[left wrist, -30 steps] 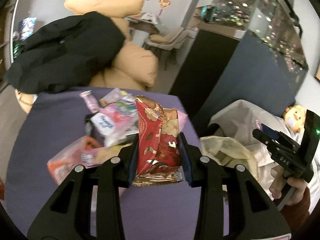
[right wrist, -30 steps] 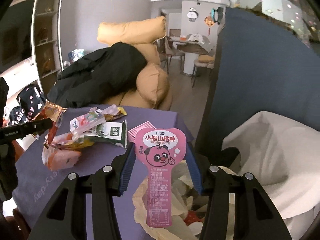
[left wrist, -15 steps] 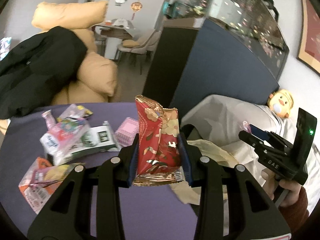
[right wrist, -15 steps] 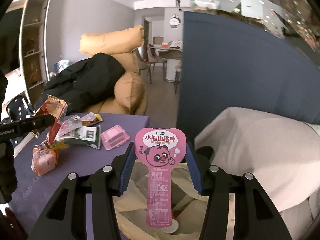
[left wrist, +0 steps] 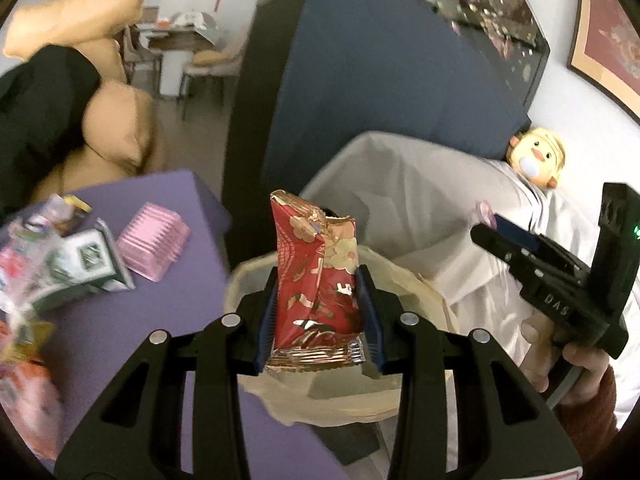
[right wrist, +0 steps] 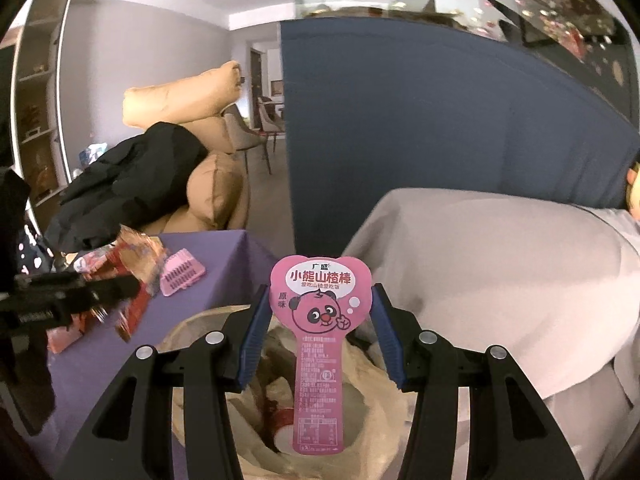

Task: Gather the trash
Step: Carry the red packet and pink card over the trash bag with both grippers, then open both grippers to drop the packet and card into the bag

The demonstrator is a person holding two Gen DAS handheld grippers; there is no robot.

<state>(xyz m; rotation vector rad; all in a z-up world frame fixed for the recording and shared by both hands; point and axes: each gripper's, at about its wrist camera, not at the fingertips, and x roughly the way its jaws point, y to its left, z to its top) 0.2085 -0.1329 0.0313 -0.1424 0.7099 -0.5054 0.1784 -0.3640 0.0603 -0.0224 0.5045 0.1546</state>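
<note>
Wrappers in both claws now, and both are poised over the bin! Left claw (left wrist: 318, 316) is clamped partway closed on a red-and-gold snack packet (left wrist: 318, 280), pads pinching its lower half, its crimped top poking up past the tips. Light, crinkly foil, probably slick, so that grip across the flat body looks the safe one. Right claw (right wrist: 318, 330) stands wider, holding a pink panda-print lollipop wrapper (right wrist: 318, 328) by the edges of its heart-shaped head, tail hanging below. It looks like thin, floppy film that should flutter rather than drop straight.

Directly beneath both claws gapes the beige-lined trash bin (left wrist: 256, 280), with rubbish already inside. Left of the claws, on the purple counter (left wrist: 160, 320), wait a pink ridged tray (left wrist: 154, 236) and more loose packets (left wrist: 80, 264). Right of them lies a white-draped cushion (right wrist: 500, 280). Nothing blocks the drop.
</note>
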